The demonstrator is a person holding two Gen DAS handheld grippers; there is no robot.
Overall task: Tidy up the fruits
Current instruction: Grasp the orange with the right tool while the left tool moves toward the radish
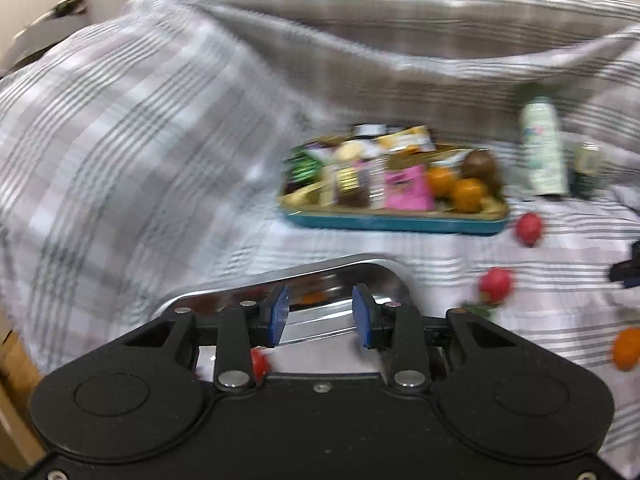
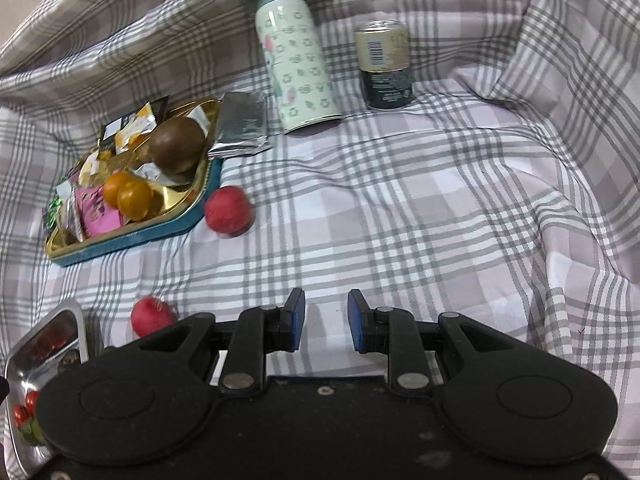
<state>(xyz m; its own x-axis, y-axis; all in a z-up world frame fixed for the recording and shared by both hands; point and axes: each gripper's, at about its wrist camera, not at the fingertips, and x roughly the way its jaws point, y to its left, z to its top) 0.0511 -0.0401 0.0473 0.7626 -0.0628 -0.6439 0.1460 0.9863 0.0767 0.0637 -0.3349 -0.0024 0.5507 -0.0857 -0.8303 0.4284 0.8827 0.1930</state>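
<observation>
My left tongs [image 1: 320, 316] grasp the steel tray [image 1: 320, 272]; my right tongs [image 2: 326, 320] are clenched empty. Beside the teal tray [image 2: 160, 236], two red fruits [image 2: 228, 210] still lie on the checked cloth [image 2: 400, 220].

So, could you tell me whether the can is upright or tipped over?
Upright: the can stands on its base on the cloth, top rim up.

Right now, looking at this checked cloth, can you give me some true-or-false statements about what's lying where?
1. Two oranges lie in the blue tray. True.
2. The drink can lies on its side. False: it stands upright.
3. A red fruit rests on the cloth beside that tray. True.
4. The patterned bottle stands in the tray. False: it stands on the cloth, beside the can.
</observation>
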